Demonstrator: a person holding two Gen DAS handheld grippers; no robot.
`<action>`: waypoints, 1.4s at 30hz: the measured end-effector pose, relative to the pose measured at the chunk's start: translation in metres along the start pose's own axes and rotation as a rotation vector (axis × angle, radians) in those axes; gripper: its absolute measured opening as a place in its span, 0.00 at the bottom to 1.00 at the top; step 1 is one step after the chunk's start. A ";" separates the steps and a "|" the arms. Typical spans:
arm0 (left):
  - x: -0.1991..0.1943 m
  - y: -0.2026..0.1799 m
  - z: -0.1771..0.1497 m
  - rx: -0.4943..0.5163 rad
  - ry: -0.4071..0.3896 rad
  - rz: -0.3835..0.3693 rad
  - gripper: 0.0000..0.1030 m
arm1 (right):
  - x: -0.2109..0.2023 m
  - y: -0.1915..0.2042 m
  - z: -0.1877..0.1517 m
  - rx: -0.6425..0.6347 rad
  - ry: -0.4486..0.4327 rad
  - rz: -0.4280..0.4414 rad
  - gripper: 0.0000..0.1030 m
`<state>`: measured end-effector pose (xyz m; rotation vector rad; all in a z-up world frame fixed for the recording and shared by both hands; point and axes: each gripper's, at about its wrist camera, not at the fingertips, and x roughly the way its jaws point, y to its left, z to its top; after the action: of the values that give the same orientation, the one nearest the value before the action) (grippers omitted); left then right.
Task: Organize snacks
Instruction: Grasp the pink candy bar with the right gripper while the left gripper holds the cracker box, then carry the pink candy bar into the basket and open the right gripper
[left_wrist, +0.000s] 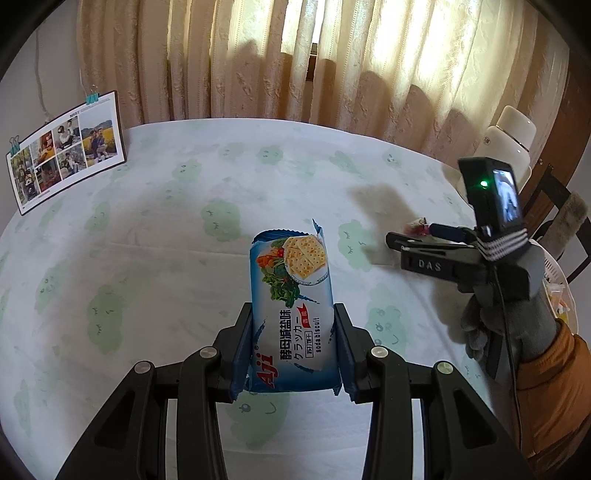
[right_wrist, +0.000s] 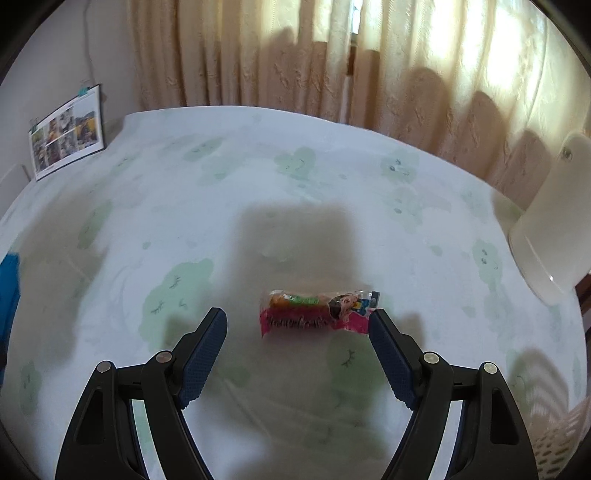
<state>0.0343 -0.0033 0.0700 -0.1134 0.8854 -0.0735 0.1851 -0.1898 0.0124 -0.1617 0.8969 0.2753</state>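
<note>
My left gripper (left_wrist: 293, 314) is shut on a blue soda biscuit pack (left_wrist: 291, 306) and holds it lengthwise above the table. My right gripper (right_wrist: 297, 317) is open and hangs just above a small pink snack packet (right_wrist: 317, 312) that lies crosswise on the table between and just beyond its fingertips. In the left wrist view the right gripper (left_wrist: 397, 242) shows at the right, held by a gloved hand, with the pink packet (left_wrist: 417, 226) peeking out behind its tip.
The table wears a pale cloth with green clouds (right_wrist: 258, 166). A white thermos (left_wrist: 511, 136) stands at the right edge. A white perforated basket (right_wrist: 561, 439) sits at the near right. A photo calendar (left_wrist: 66, 151) leans at the far left. Curtains hang behind.
</note>
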 end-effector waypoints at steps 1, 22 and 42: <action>0.000 0.000 0.000 0.000 0.001 -0.001 0.36 | 0.004 -0.003 0.001 0.017 0.012 0.011 0.77; -0.005 -0.004 -0.004 0.014 -0.015 -0.016 0.36 | -0.047 -0.019 -0.035 0.176 -0.107 0.094 0.31; -0.001 -0.016 -0.008 0.058 -0.007 -0.026 0.36 | -0.155 -0.042 -0.078 0.322 -0.369 0.030 0.31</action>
<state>0.0270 -0.0196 0.0675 -0.0712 0.8744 -0.1227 0.0479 -0.2753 0.0877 0.1963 0.5669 0.1772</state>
